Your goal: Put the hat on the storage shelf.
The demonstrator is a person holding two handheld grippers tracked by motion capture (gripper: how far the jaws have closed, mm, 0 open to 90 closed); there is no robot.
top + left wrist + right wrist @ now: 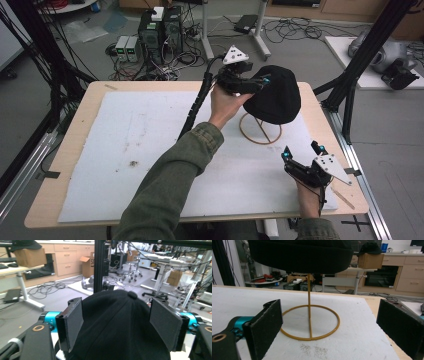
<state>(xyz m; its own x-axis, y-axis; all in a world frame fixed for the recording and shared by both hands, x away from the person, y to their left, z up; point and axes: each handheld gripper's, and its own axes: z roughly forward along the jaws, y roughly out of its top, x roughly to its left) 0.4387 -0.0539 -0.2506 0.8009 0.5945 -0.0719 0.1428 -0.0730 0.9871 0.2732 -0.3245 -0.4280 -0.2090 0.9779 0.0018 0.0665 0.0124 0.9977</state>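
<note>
A black cap [277, 97] sits on a thin yellow wire stand with a ring base [260, 143] at the table's back right. My left gripper [264, 81] is at the cap's left side. In the left gripper view the cap's crown [117, 325] lies between the two pads [73, 320], which stand wide apart and do not press on it. My right gripper [302, 150] rests near the front right corner, open and empty. It points at the stand [309, 315], with the cap's brim [299, 255] above it.
A white foam sheet [150, 140] covers most of the wooden table [75, 150]. A black frame post [350, 95] stands just off the right edge. Computers and cables [160, 35] lie on the floor beyond the far edge.
</note>
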